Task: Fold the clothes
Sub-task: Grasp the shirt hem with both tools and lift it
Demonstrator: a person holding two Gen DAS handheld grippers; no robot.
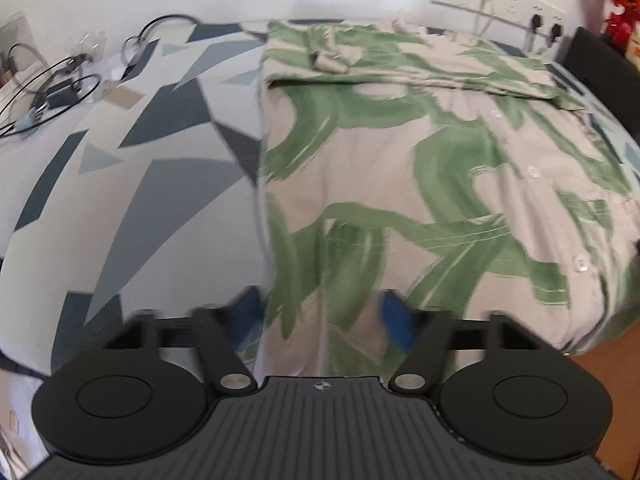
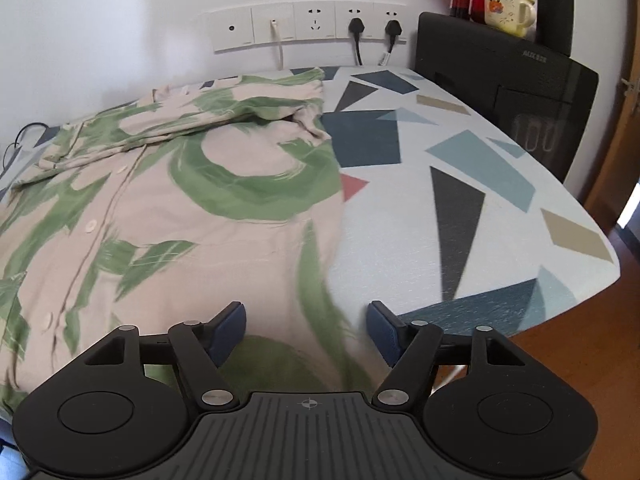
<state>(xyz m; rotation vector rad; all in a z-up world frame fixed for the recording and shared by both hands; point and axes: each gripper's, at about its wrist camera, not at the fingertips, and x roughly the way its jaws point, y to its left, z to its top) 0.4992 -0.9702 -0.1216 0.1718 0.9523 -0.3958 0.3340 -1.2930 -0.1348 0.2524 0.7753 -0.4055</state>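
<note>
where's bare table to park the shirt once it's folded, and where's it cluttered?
Free: the patterned tablecloth right of the shirt, bordered by the black box at the back and the table edge. Another bare strip lies left of the shirt, up to the cables. That far-left cable corner is crowded.

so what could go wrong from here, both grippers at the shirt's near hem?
1. Both grippers, left and right, straddle the hem of the shirt with gaps at the pads; closing may catch only the top layer.
2. The sleeves lie loosely folded across the top; a fast lift could spill them open.
3. The hem hangs over the table edge, so the shirt may slide toward the floor.
</note>
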